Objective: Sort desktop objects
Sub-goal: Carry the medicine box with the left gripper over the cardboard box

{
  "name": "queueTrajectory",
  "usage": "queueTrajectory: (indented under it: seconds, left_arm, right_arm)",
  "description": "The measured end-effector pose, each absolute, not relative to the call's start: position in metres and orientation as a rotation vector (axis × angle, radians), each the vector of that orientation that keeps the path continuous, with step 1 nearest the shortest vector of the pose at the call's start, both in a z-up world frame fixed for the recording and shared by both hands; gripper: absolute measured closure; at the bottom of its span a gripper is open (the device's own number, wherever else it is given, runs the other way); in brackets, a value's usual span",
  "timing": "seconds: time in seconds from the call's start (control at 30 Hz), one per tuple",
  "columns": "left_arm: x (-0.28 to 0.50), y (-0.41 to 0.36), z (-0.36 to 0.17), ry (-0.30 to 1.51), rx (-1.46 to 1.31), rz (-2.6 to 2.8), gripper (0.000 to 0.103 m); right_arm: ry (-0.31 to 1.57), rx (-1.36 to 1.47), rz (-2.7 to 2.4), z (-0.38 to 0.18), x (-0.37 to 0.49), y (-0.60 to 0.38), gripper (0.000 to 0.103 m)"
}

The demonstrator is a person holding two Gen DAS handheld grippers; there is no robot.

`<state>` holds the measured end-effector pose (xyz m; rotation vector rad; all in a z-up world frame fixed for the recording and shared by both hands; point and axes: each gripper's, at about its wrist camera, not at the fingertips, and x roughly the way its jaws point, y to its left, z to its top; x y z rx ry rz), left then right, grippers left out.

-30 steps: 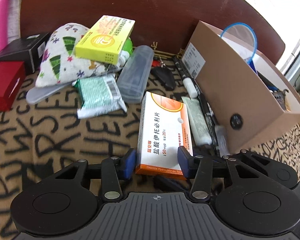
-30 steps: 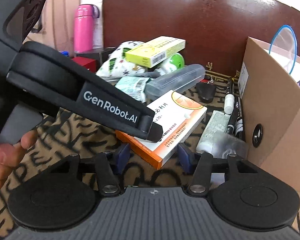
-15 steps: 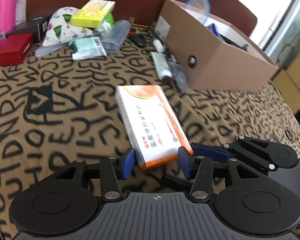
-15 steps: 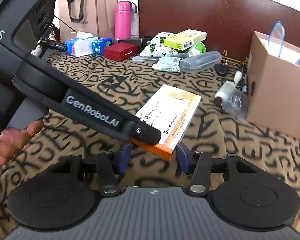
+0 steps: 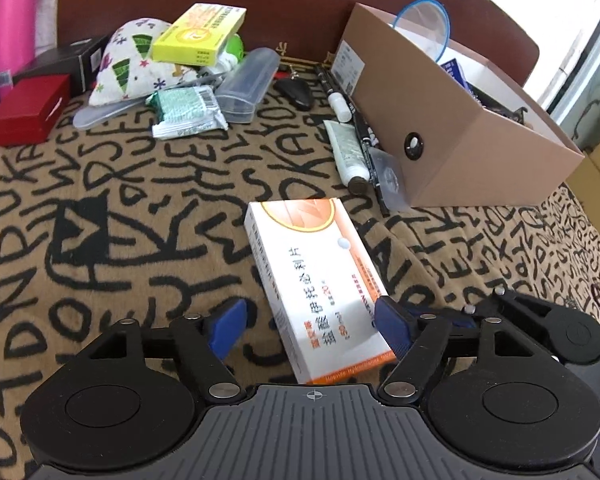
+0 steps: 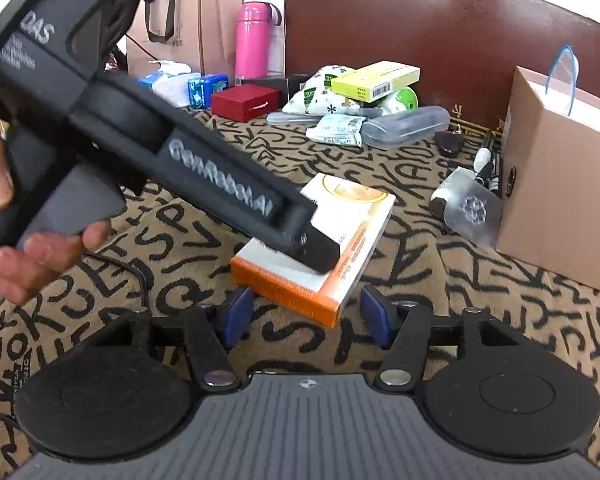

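Note:
A white and orange medicine box (image 5: 320,280) lies flat on the patterned cloth (image 5: 120,240). My left gripper (image 5: 310,326) is open around the box's near end, its right blue pad close to the box edge and the left pad apart from it. In the right wrist view the same box (image 6: 340,248) lies under the left gripper's black arm (image 6: 204,172). My right gripper (image 6: 304,316) is open and empty just in front of the box's near corner.
A brown cardboard box (image 5: 452,120) with items inside stands at the right, with a tube (image 5: 346,152) and pens beside it. At the back lie a yellow box (image 5: 200,34), a patterned pouch (image 5: 128,60), a clear case (image 5: 246,84), a red box (image 5: 28,108) and a pink bottle (image 6: 254,40).
The left gripper carried the medicine box back from the pile to the cloth's middle, set it down and opened. The right gripper also widened and pulled back with it.

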<state>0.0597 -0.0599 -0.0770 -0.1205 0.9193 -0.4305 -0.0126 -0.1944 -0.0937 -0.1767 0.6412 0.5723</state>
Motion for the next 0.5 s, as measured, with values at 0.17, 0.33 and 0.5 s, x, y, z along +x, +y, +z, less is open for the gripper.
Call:
queueTrajectory:
  seconds: [0.17,0.33,0.5]
  left_arm:
    - [0.063,-0.061,-0.078,0.916,-0.141,-0.437,0.040]
    - [0.060,-0.063,-0.072,0.907,-0.118,-0.413,0.050]
    - [0.049,-0.071,-0.045,0.825,-0.111,-0.429,0.052]
  right_arm:
    - [0.653,-0.132,0.595,-0.098,0.000,-0.194,0.034]
    - [0.654,-0.127,0.582,-0.095,0.000,-0.190,0.038]
    - [0.582,-0.127,0.554,-0.075,-0.012,-0.199,0.038]
